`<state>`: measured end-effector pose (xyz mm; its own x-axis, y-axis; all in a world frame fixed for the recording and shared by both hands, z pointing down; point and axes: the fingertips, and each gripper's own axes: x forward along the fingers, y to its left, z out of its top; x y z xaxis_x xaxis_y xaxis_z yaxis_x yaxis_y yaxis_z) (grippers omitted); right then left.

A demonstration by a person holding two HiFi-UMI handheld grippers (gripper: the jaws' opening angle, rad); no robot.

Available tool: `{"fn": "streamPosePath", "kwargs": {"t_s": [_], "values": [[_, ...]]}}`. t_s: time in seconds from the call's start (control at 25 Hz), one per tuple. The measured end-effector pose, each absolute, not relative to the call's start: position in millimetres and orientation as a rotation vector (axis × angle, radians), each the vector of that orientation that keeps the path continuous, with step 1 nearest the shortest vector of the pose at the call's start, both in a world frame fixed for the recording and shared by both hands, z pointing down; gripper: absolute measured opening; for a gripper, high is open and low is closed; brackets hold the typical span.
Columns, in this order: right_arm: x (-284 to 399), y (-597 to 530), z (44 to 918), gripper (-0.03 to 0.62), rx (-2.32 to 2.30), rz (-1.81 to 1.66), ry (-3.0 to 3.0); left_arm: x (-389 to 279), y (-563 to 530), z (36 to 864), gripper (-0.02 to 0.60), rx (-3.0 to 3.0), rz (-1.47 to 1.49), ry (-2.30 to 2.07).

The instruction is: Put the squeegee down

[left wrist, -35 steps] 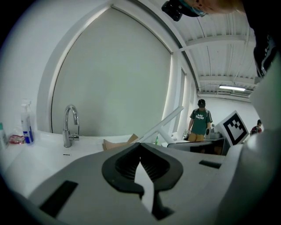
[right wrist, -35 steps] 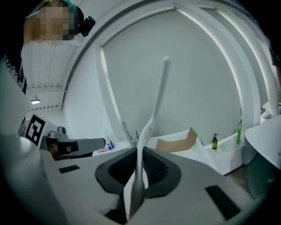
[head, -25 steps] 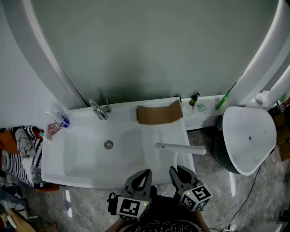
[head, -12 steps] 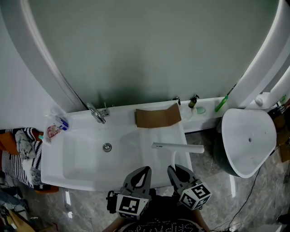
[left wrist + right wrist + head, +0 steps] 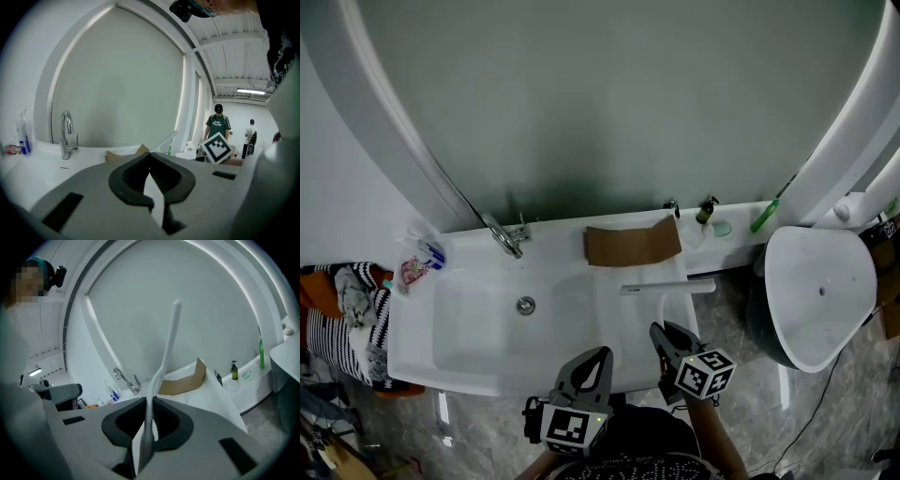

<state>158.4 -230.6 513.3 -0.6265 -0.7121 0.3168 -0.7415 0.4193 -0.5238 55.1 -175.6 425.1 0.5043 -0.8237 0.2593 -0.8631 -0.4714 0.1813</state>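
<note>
The white squeegee (image 5: 667, 287) is held over the right side of the white washbasin (image 5: 469, 349). Its blade lies crosswise just in front of a brown cardboard piece (image 5: 633, 244). My right gripper (image 5: 664, 332) is shut on the squeegee's thin handle at the basin's front edge. In the right gripper view the squeegee (image 5: 165, 357) rises steeply out of the right gripper (image 5: 151, 401). My left gripper (image 5: 591, 362) hangs beside it at the basin's front rim, shut with nothing in it. In the left gripper view, the left gripper (image 5: 150, 160) has its jaws touching.
A chrome faucet (image 5: 504, 236) stands at the basin's back, with small toiletries (image 5: 420, 261) to its left. A soap bottle (image 5: 705, 210) and a green item (image 5: 762, 216) sit on the back ledge. A white rounded fixture (image 5: 820, 292) stands to the right. Striped cloth (image 5: 337, 314) lies at left.
My right gripper has moved forward and up over the basin's edge. The squeegee's blade has gone farther back, toward the cardboard. The left gripper has stayed put.
</note>
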Motion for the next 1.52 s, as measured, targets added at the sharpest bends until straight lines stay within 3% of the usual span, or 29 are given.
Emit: {"fn": "streamPosePath", "kwargs": {"t_s": [0.44,0.92,1.36,1.52], "values": [[171,-280,601,0.054,1.430,1.455,-2.442,53,-183,424,0.005,2.473,0.226,-1.439],[189,-288,640,0.054,1.466,1.636,-2.285,52,-187,426,0.005,2.465,0.234,-1.435],[189,-291,645,0.058,1.443,1.545,-2.235,49,-181,429,0.005,2.432,0.356,-1.406],[192,-289,642,0.077,1.441,1.277,-2.204,49,-180,426,0.005,2.440,0.328,-1.416]]}}
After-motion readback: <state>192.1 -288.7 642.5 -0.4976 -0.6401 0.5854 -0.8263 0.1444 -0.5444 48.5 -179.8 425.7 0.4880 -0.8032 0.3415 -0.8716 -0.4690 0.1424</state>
